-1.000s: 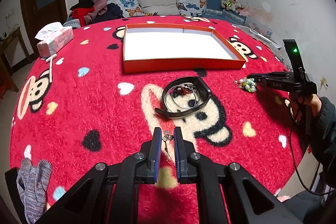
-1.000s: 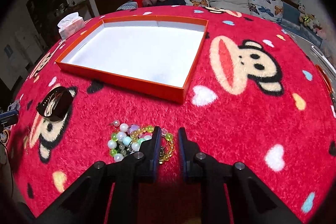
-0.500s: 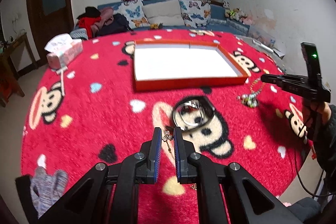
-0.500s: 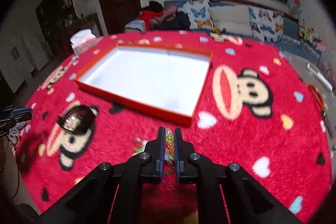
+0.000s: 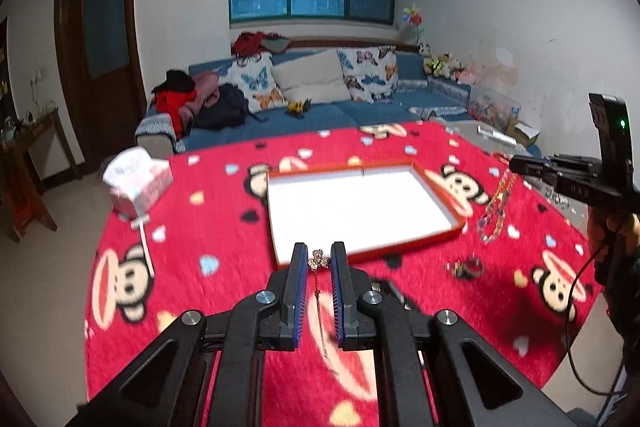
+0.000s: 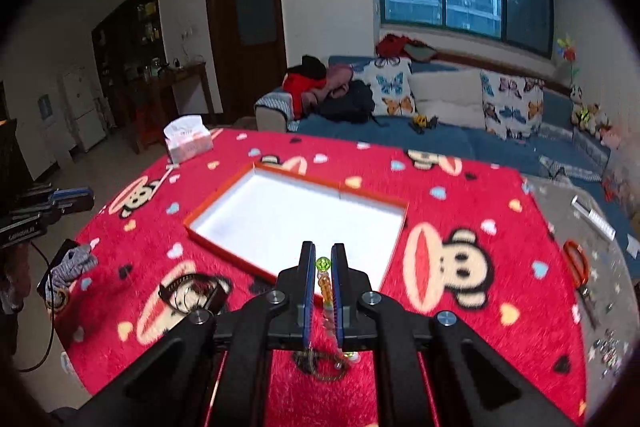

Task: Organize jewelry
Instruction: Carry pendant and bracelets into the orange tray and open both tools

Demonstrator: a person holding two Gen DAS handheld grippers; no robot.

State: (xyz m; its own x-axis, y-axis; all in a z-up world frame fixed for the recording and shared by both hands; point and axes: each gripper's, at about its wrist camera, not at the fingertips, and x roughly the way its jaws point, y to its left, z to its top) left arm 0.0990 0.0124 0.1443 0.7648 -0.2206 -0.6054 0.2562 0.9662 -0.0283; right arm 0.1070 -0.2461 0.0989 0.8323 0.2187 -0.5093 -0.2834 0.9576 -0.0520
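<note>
I see my left claw (image 5: 318, 259) clenched on a clover-pendant necklace (image 5: 319, 261) and my right claw (image 6: 323, 261) clenched on a beaded bracelet (image 6: 326, 287), both tilted down, dangling them above the desk's (image 5: 200, 227) near edge.

Gold clover necklace (image 5: 319, 259) and beaded bracelet (image 6: 325, 281) dangle above the table.

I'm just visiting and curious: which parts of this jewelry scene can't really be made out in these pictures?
- Necklace chain, left wrist view: blurs away below the left gripper.
- Beaded bracelet, right wrist view: lower part hidden by the right gripper.
- Small dark piece on the red blanket, left wrist view: too blurred to identify.
</note>
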